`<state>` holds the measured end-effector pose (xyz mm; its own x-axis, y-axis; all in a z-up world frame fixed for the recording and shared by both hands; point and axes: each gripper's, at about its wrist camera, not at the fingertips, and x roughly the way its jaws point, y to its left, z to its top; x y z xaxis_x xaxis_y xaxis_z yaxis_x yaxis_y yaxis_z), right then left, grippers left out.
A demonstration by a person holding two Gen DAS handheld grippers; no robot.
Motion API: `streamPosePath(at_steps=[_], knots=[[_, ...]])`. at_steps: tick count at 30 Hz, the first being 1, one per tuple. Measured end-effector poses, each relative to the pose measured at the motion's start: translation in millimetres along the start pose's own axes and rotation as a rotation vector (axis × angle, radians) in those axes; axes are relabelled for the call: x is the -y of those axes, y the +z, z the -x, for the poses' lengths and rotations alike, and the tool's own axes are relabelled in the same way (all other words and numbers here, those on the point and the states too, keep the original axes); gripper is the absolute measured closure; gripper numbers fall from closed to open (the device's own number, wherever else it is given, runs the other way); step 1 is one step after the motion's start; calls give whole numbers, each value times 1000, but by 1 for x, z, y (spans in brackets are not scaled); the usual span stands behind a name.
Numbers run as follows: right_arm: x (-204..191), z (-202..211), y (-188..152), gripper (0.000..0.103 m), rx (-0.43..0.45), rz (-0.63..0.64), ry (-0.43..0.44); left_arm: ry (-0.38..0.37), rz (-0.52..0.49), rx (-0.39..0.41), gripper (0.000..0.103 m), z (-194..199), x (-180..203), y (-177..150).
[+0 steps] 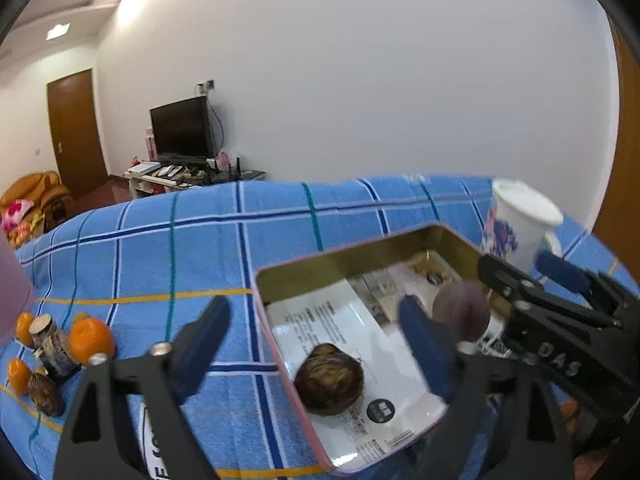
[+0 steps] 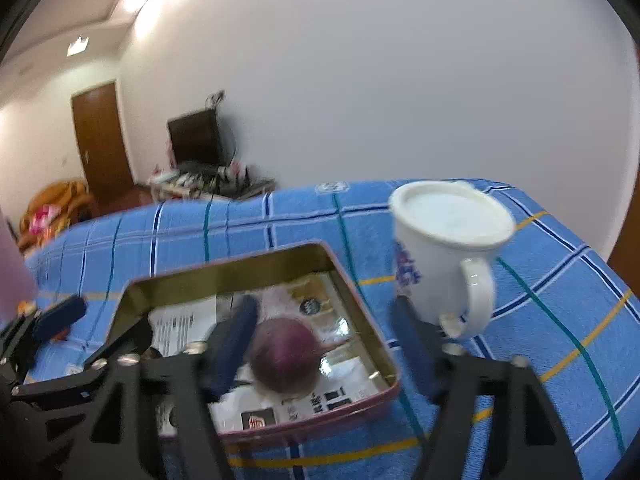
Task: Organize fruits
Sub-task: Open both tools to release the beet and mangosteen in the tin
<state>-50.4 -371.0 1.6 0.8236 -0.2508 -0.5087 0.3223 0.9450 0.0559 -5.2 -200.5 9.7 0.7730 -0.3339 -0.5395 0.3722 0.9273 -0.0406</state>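
Note:
An open pink-rimmed tin [image 1: 280, 276] lined with printed paper lies on the blue checked cloth. A brown fruit [image 1: 330, 378] rests inside it near the front. My left gripper [image 1: 316, 312] hangs open above the tin, nothing between its fingers. A blurred purple fruit [image 2: 286, 354] is over the tin's right part, beside the left finger of my right gripper [image 2: 324, 308], with a wide gap to the other finger. That gripper is open. In the left wrist view the purple fruit [image 1: 462, 314] shows just below the right gripper [image 1: 528, 272].
Several oranges [image 1: 92, 340], another brown fruit [image 1: 46, 394] and a small bark-patterned bottle [image 1: 50, 344] sit on the cloth at the left. A white lidded mug [image 2: 444, 248] stands right of the tin. A blurred pink object [image 1: 12, 296] fills the left edge.

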Motion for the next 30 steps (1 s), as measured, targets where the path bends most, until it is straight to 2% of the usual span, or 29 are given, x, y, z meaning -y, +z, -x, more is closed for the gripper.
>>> streamPosePath(at_steps=[1, 4, 8, 12, 16, 22, 30], knots=[[4, 2, 1, 21, 12, -22, 6, -4, 14, 8, 0, 2, -3, 1], [9, 8, 2, 19, 44, -58, 35, -9, 28, 37, 0, 10, -7, 2], [0, 16, 1, 19, 102, -22, 14, 18, 6, 60, 0, 18, -11, 1], [-9, 27, -1, 19, 183, 21, 1, 52, 20, 71, 0, 23, -22, -1], [-14, 36, -2, 19, 262, 46, -6, 118, 29, 82, 0, 24, -37, -2], [-17, 34, -5, 19, 256, 63, -14, 202, -6, 92, 0, 26, -50, -12], [-17, 40, -9, 19, 274, 48, -18, 236, -27, 72, 0, 30, -64, -23]])
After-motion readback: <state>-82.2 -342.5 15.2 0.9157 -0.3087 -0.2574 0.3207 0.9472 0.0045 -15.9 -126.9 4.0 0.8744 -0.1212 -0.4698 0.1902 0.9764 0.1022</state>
